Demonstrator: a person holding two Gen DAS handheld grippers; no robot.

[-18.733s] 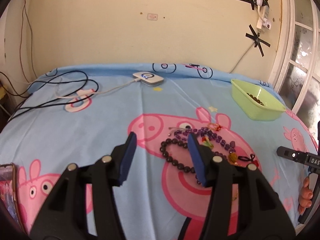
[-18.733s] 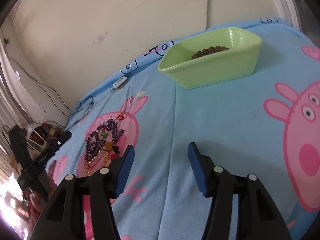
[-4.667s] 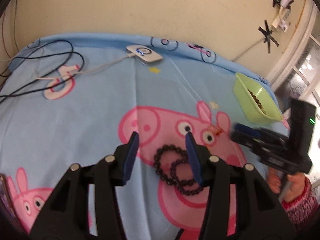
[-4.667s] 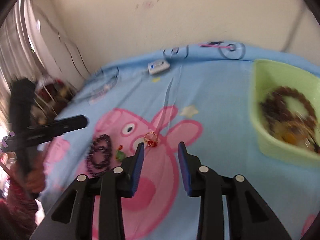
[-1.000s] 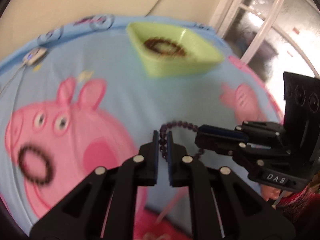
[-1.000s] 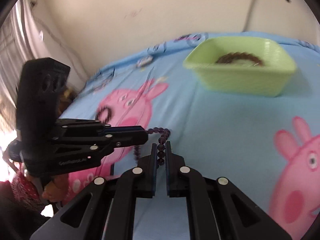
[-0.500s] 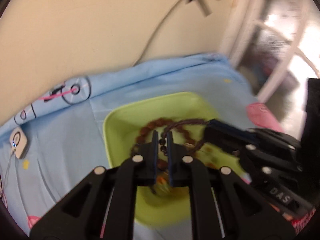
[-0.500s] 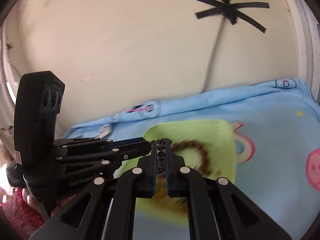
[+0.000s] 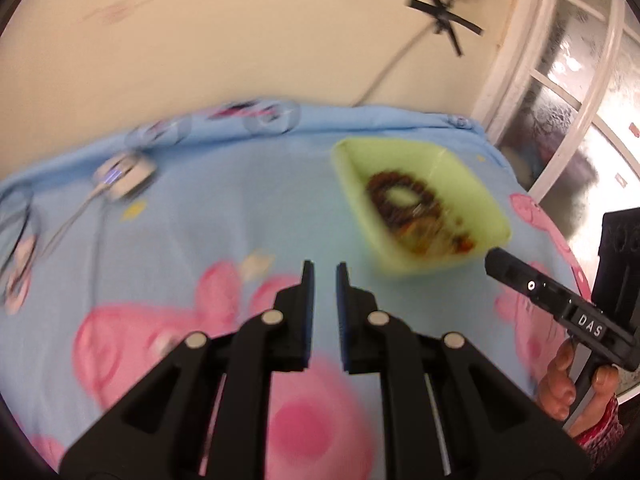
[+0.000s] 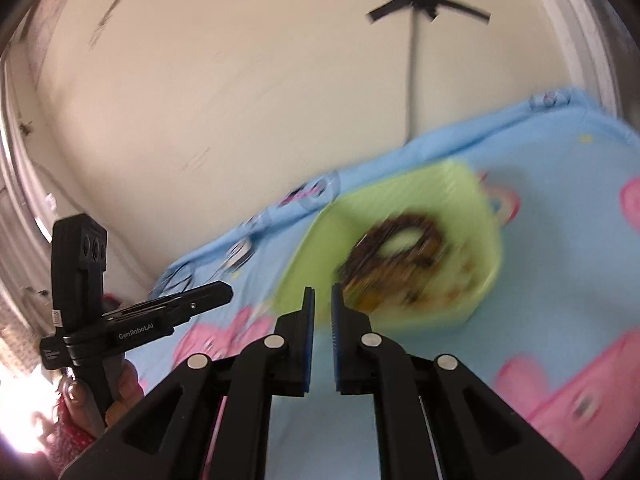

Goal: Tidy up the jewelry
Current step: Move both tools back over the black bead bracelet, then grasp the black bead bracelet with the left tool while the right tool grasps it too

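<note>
A light green tray (image 9: 486,204) sits on the blue Peppa Pig sheet at the back right; it also shows in the right wrist view (image 10: 486,240). Brown and dark bead bracelets (image 9: 404,200) lie heaped inside it, blurred in the right wrist view (image 10: 400,248). My left gripper (image 9: 323,276) is slightly open and empty, above the sheet, left of and nearer than the tray. My right gripper (image 10: 322,300) is slightly open and empty, just in front of the tray's near left wall. Each gripper shows in the other's view, the right one (image 9: 544,292) and the left one (image 10: 168,312).
A white charger puck (image 9: 124,172) with a cable lies on the sheet at the back left. The wall stands close behind the bed, with a cord (image 9: 384,68) taped to it. A window frame (image 9: 560,80) is at the right.
Both grippers were shut on one dark bead bracelet over the tray. Now both have let go, opened slightly and pulled back; the bracelet lies in the tray.
</note>
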